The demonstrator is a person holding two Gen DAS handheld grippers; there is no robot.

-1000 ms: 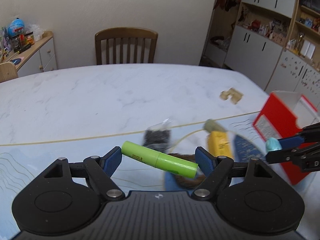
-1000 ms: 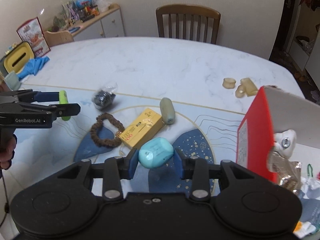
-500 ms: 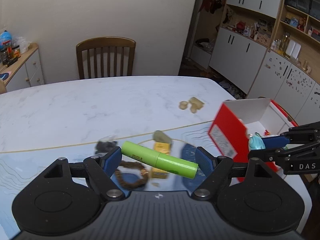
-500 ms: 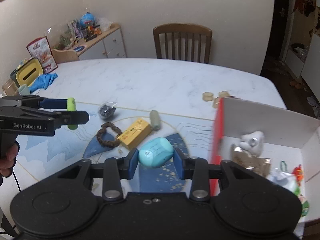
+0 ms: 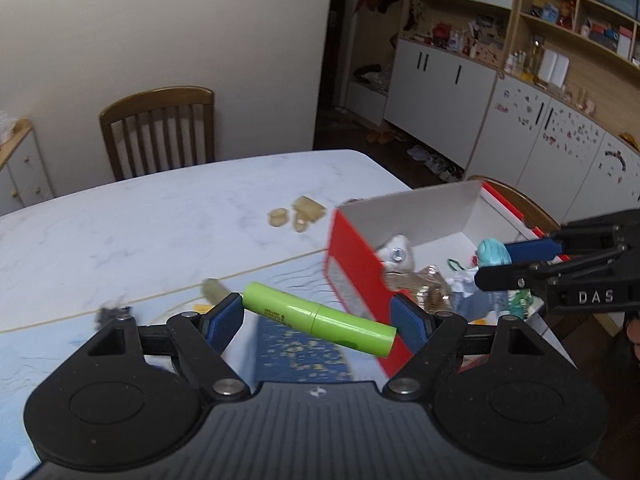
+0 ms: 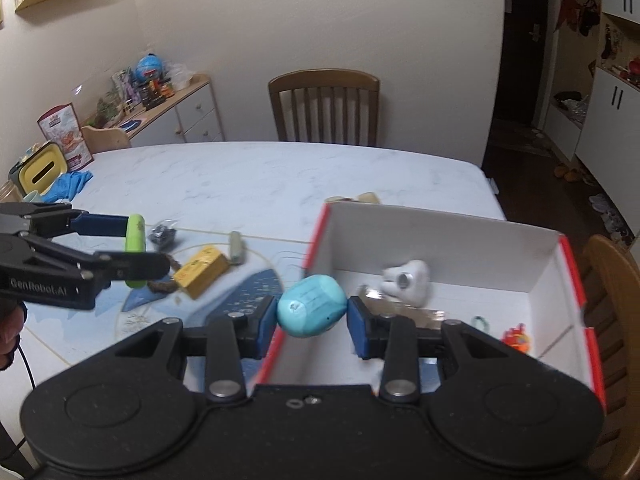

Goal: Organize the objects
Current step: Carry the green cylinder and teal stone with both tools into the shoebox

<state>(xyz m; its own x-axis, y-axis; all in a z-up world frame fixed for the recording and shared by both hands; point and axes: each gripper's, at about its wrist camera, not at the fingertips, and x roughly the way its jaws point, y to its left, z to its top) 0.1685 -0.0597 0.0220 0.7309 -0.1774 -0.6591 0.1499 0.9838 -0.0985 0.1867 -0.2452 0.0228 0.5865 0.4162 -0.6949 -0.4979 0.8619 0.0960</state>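
My left gripper point(image 5: 318, 316) is shut on a lime-green tube point(image 5: 320, 313), held end to end above the blue mat, left of the red box point(image 5: 356, 276). The tube also shows in the right wrist view point(image 6: 135, 240). My right gripper point(image 6: 312, 316) is shut on a light blue egg-shaped case point(image 6: 312, 310), held over the near left edge of the red box point(image 6: 440, 240). The case also shows in the left wrist view point(image 5: 493, 253). The box holds a white object point(image 6: 408, 282), foil wrappers and small trinkets.
On the mat lie a yellow box point(image 6: 202, 271), a grey-green capsule point(image 6: 236, 247), a brown bead bracelet point(image 6: 164, 286) and a dark bagged item point(image 6: 162, 234). Tan pieces point(image 5: 298, 216) lie on the marble table. A chair point(image 6: 324, 108) stands behind it.
Both grippers have swung right toward the red box, still holding their objects. The blue case is now over the box's near left edge; the green tube has come close to the box's left wall.
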